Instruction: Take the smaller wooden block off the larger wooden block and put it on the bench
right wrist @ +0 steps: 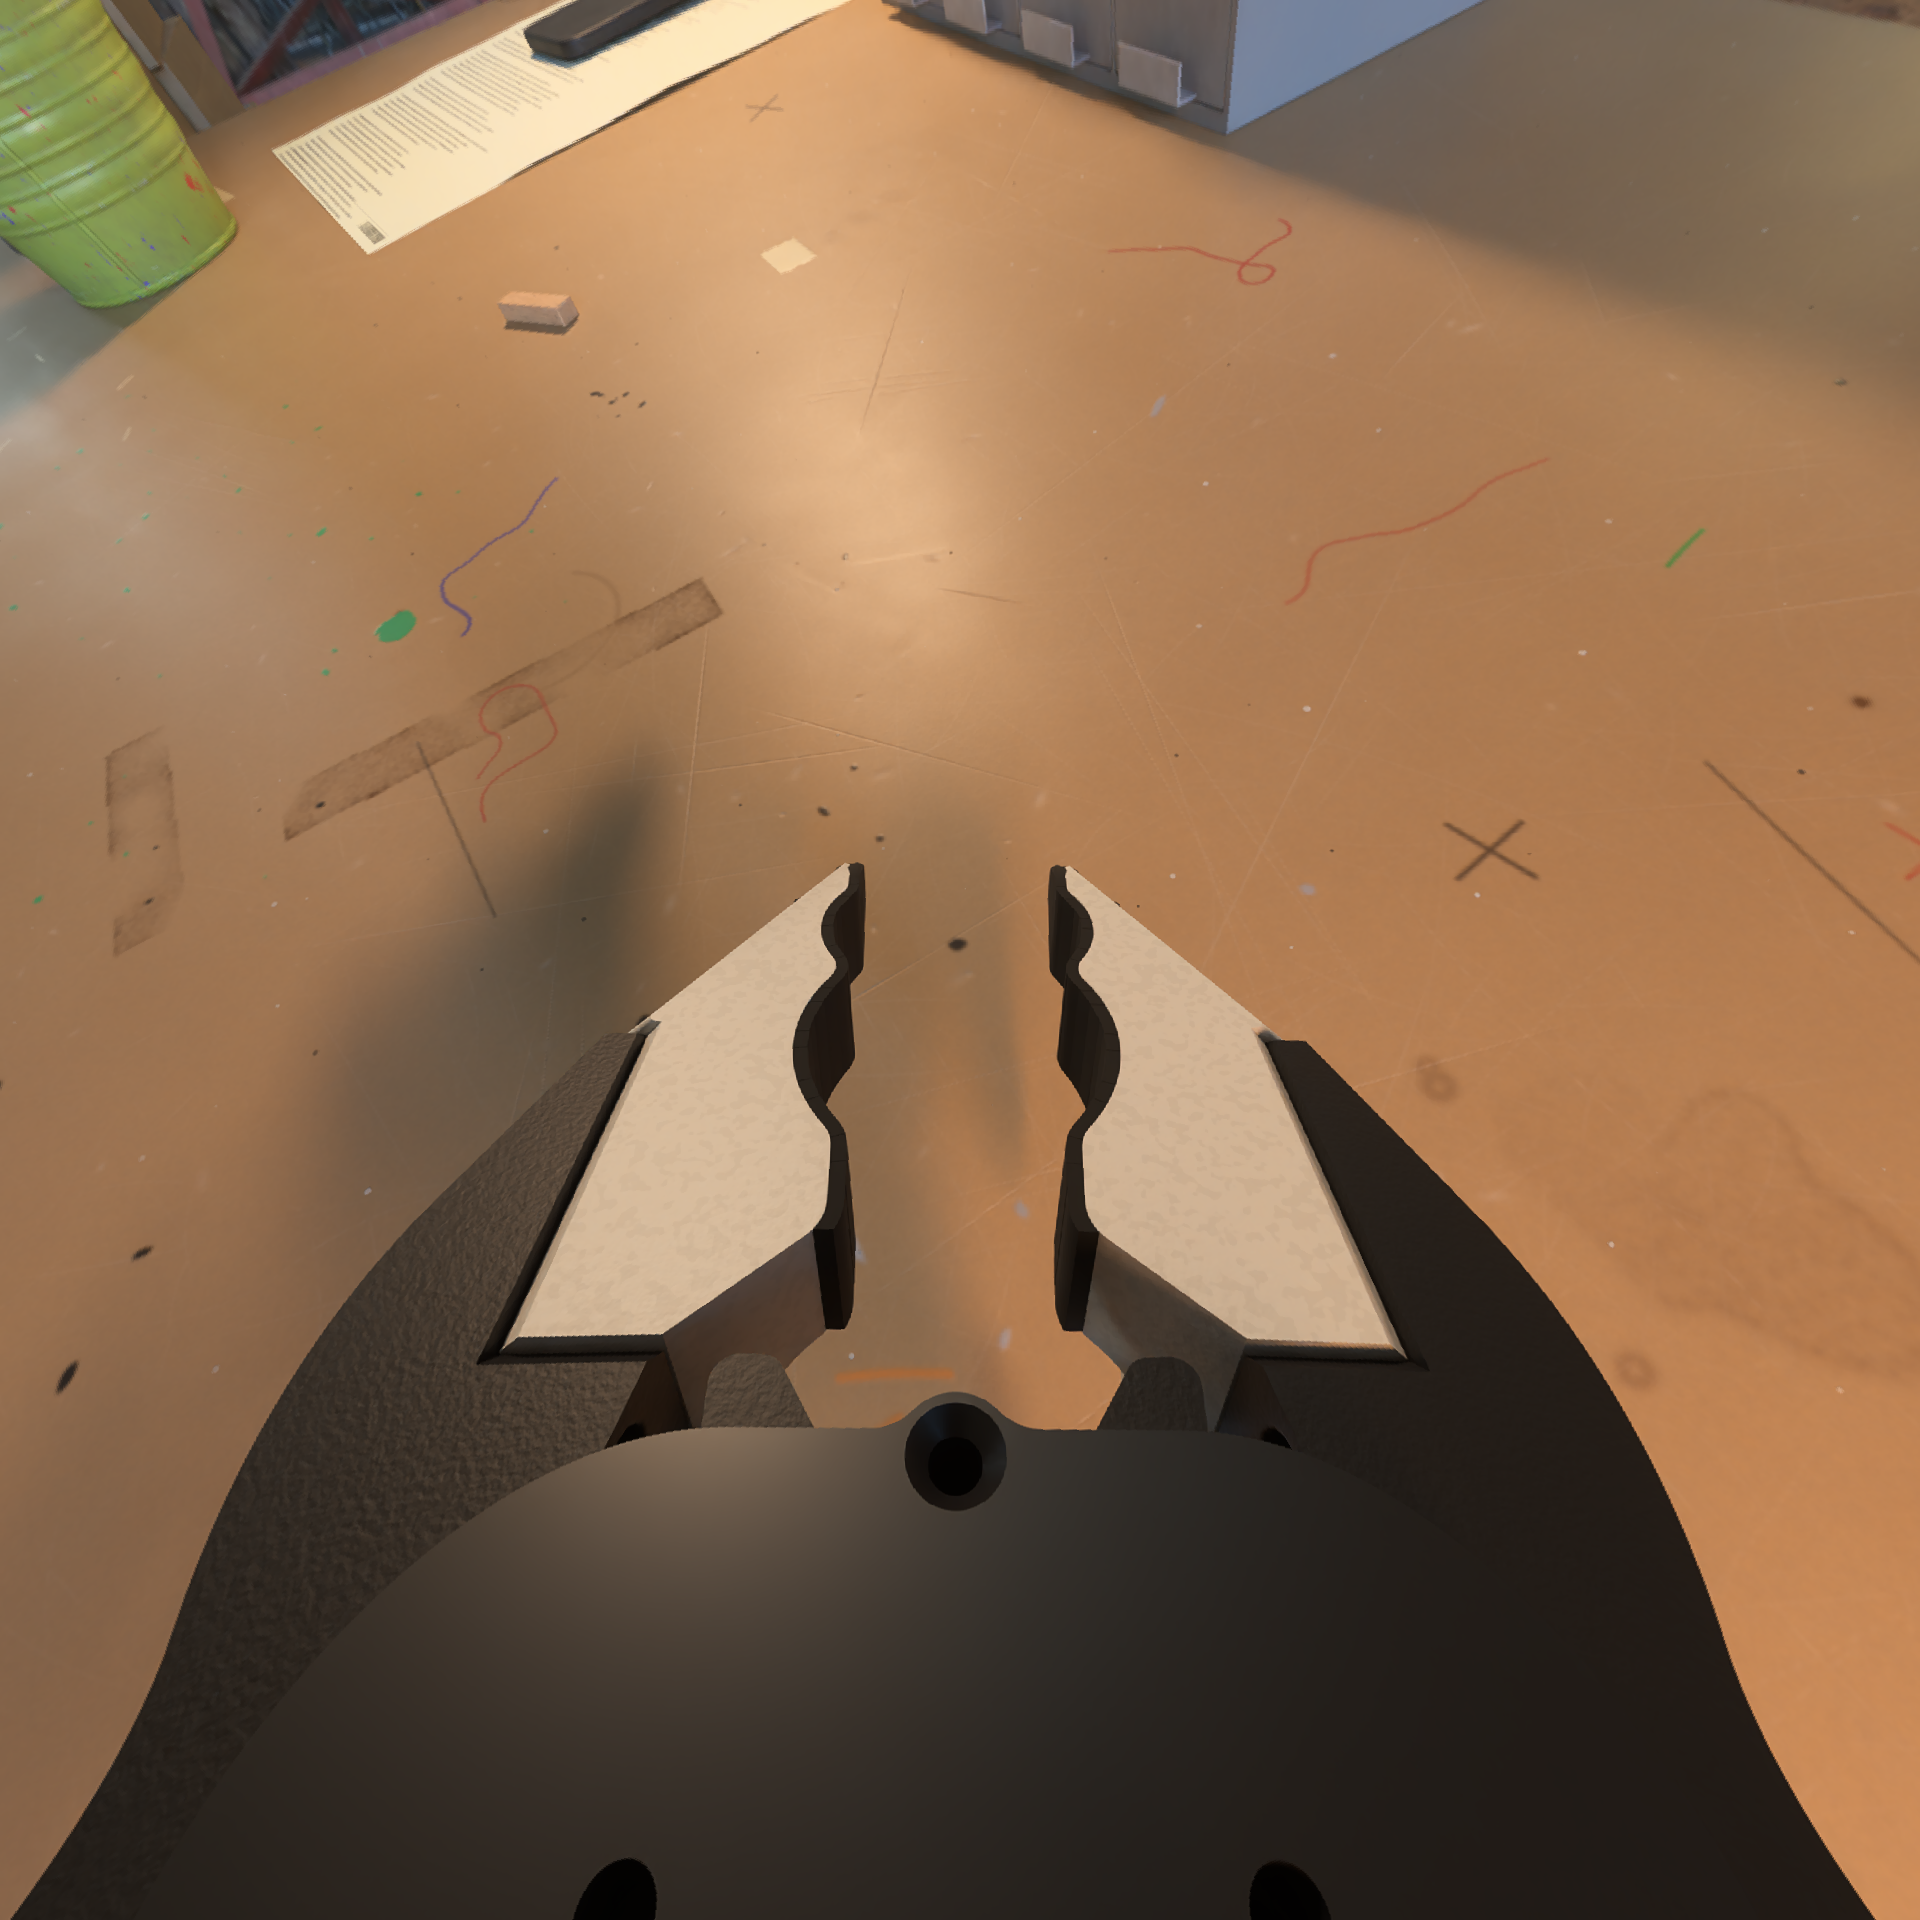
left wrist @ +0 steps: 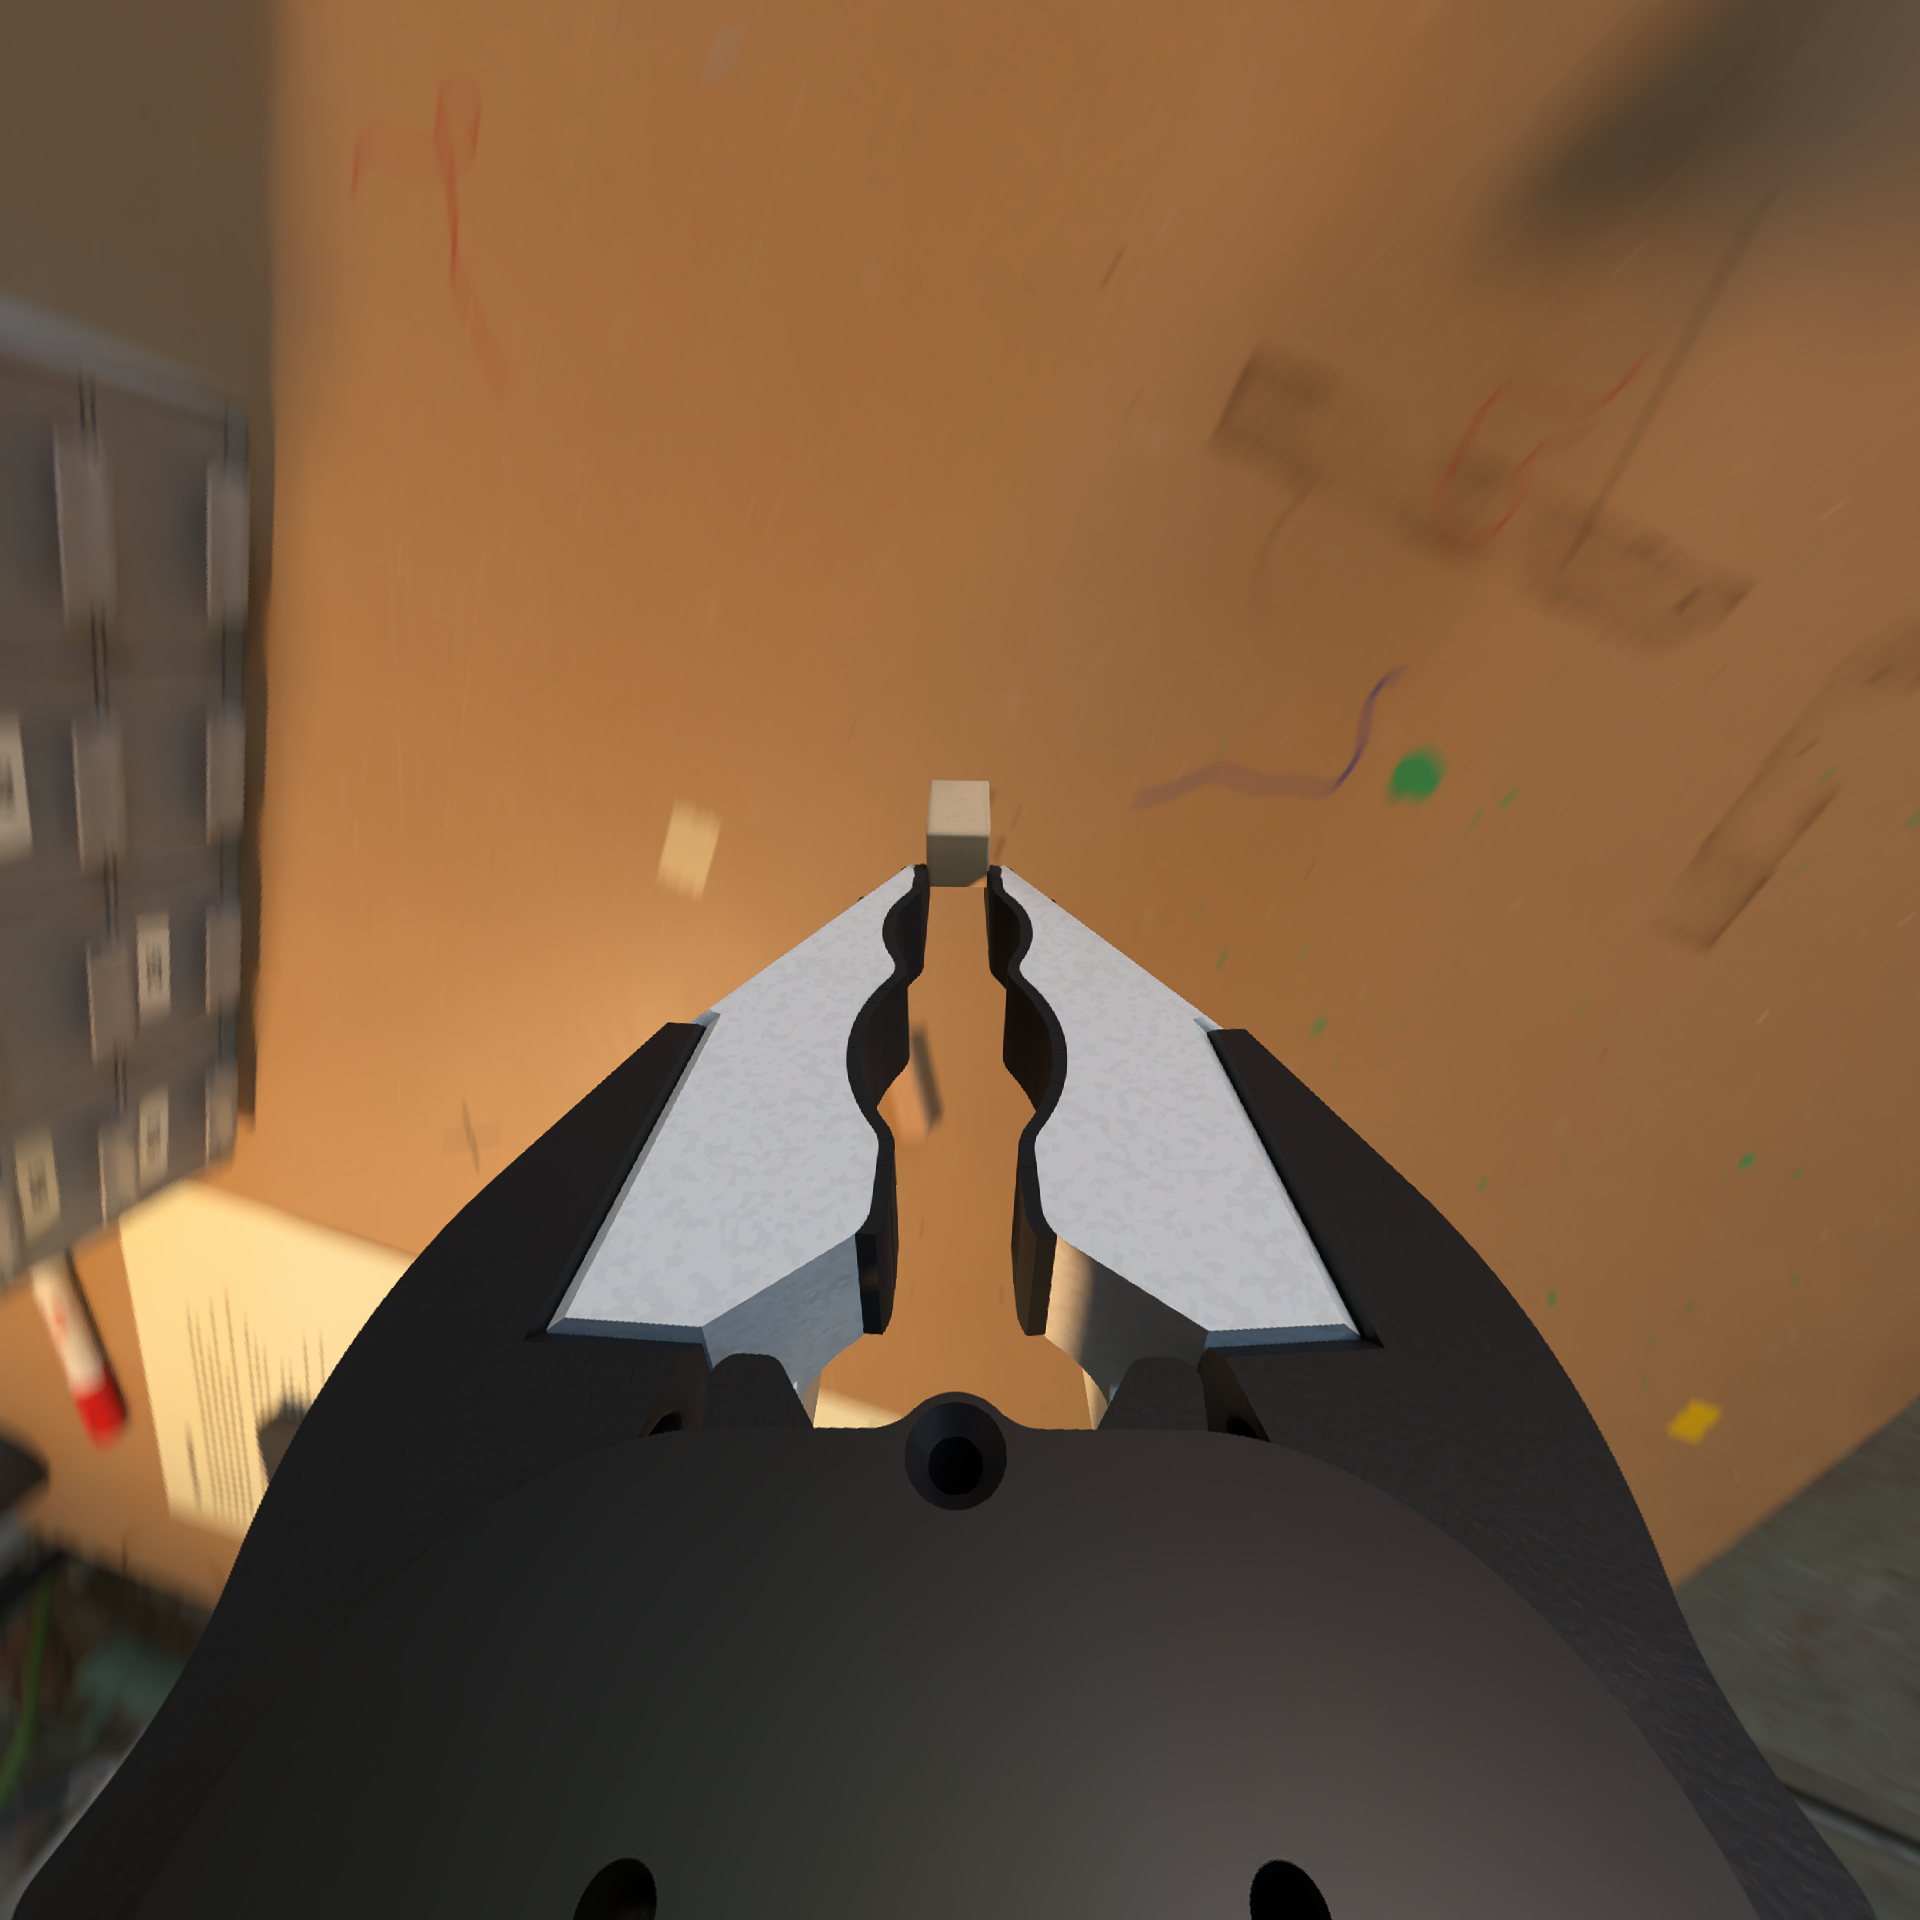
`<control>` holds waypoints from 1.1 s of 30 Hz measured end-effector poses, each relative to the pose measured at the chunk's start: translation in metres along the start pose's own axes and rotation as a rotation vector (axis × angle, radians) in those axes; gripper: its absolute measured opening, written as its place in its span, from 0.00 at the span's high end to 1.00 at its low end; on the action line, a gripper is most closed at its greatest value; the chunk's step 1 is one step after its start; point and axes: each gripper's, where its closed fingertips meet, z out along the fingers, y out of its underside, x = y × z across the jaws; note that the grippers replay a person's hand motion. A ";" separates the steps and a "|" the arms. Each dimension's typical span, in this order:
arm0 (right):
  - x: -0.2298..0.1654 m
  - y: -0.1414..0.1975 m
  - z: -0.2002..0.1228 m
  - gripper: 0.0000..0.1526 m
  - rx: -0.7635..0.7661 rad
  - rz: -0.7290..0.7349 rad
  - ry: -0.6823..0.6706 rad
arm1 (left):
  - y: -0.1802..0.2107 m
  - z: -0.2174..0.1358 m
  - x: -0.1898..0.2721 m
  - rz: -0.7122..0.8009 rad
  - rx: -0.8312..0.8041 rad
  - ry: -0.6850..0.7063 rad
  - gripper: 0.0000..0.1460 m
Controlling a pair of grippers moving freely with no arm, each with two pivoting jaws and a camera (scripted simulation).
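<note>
My left gripper point(left wrist: 956, 879) is shut on the smaller wooden block point(left wrist: 957, 831), a pale cube pinched at the fingertips and held above the brown bench point(left wrist: 1039, 468). The bench behind it is blurred by motion. A blurred brown shape low between the fingers point(left wrist: 918, 1086) may be the larger wooden block. In the right wrist view the larger wooden block point(right wrist: 538, 310) lies flat on the bench point(right wrist: 1143, 540) at the far left, with nothing on top of it. My right gripper point(right wrist: 956, 873) is open and empty, low over the bench, far from that block.
A green bucket point(right wrist: 94, 156) stands at the far left corner. A printed sheet point(right wrist: 499, 114) with a black device point(right wrist: 603, 21) on it lies at the back. A grey drawer cabinet point(right wrist: 1195, 62) stands at the back right; it also shows in the left wrist view point(left wrist: 114, 831). A red and white marker point(left wrist: 78, 1361) lies beside the sheet point(left wrist: 239, 1351).
</note>
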 end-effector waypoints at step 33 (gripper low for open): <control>0.000 -0.003 -0.003 0.79 0.035 -0.038 0.035 | -0.119 0.103 0.071 0.085 0.168 0.272 0.65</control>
